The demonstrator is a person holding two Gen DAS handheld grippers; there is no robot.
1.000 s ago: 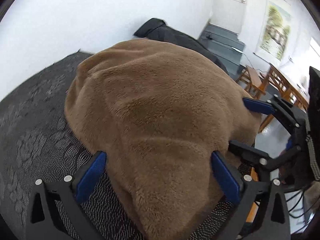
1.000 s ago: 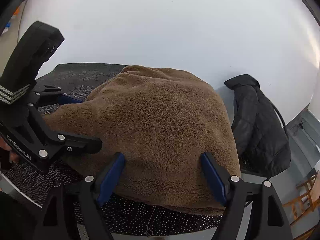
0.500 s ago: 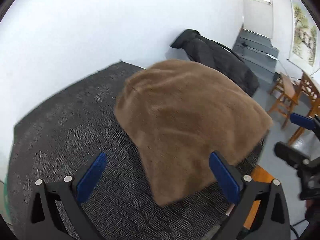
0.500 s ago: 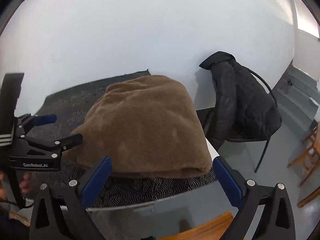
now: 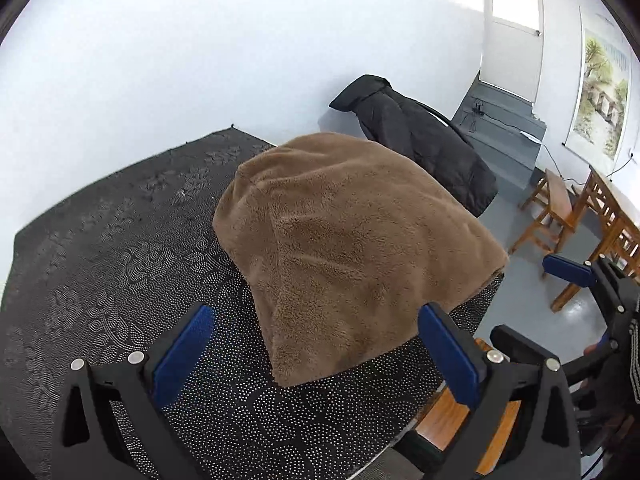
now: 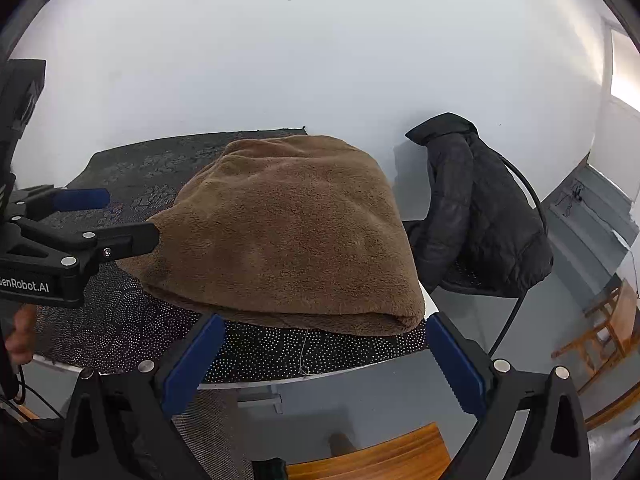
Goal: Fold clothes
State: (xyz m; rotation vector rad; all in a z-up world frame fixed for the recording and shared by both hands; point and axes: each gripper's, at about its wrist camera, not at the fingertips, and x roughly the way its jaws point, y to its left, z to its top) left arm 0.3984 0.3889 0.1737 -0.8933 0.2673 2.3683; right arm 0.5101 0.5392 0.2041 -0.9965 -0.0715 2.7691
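Black mat (image 5: 120,248) bears one folded brown garment (image 5: 344,240).

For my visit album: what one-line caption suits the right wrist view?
Folded brown fleece garment lying on a dotted black mat, right gripper open before it.

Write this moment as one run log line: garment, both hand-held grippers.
brown fleece garment: folded, on black mat | left hand-held gripper: open, empty | right hand-held gripper: open, empty, just opened
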